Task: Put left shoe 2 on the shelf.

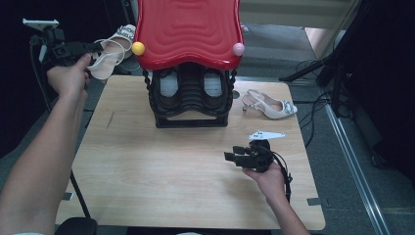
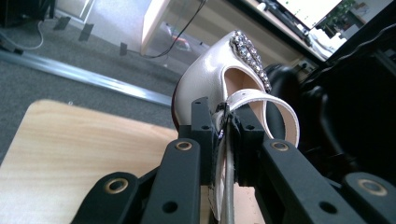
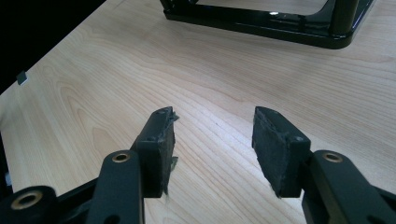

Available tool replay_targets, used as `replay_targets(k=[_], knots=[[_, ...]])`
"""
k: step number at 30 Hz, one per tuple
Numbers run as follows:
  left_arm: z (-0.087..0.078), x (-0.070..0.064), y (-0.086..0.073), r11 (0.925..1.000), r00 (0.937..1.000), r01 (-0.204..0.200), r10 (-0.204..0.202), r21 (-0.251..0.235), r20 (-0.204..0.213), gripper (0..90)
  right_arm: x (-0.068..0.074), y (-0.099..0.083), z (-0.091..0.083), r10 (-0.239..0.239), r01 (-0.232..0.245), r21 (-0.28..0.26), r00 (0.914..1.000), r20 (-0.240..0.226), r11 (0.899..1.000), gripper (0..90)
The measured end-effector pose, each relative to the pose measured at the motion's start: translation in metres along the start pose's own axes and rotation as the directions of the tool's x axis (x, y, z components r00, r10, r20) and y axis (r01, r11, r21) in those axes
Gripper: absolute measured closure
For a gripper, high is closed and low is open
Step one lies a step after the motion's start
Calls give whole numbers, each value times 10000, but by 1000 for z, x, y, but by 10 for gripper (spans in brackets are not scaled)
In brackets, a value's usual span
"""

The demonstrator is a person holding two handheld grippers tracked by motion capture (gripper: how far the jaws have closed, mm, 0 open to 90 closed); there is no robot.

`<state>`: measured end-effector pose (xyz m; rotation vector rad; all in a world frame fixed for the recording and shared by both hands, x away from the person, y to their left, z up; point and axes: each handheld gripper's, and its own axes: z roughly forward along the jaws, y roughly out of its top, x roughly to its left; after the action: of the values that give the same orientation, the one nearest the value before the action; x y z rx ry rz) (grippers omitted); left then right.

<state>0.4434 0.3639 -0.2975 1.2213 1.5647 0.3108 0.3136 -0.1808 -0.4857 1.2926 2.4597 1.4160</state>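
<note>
A white slingback shoe (image 1: 113,49) with a jewelled toe hangs in the air past the table's far left corner, beside the red-topped rack (image 1: 188,29). My left gripper (image 1: 95,47) is shut on it; in the left gripper view the jaws pinch the shoe's (image 2: 219,74) strap and back edge, at my left gripper (image 2: 227,128). A matching white shoe (image 1: 270,104) lies on the table to the right of the rack. My right gripper (image 1: 234,153) hovers low over the table's right front, open, with nothing between its jaws, as my right gripper (image 3: 212,135) shows.
The black shoe rack (image 1: 192,98) with a red wavy top stands at the table's back middle; a yellow ball (image 1: 138,48) and a pink ball (image 1: 238,49) sit at its corners. Cables and a metal rail (image 1: 350,161) lie on the floor to the right.
</note>
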Motion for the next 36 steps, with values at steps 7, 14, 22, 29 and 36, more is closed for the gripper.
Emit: replay_targets(k=[7, 14, 22, 29, 36], knots=[[-19, -30, 32, 9989, 9992, -264, 275, -376, 277, 826, 0, 0, 0, -21, 21, 11, 10000, 5, 10000, 502], [-35, -65, 56, 9947, 9971, -451, 506, -929, 573, 827, 0, 0, 0, -102, 102, 32, 9999, 21, 9999, 502], [-52, -106, 77, 9875, 9918, -826, 946, -1344, 855, 826, 0, 0, -1, -97, 96, 42, 9999, 58, 9999, 502], [-41, -145, 76, 9852, 9840, -1195, 1341, -1232, 1175, 826, 0, 0, -1, -148, 147, 57, 9999, 69, 9999, 502], [-12, -172, 62, 9870, 9777, -1349, 1469, -872, 1499, 827, 0, 0, -3, -133, 133, 19, 9999, 64, 9999, 502]])
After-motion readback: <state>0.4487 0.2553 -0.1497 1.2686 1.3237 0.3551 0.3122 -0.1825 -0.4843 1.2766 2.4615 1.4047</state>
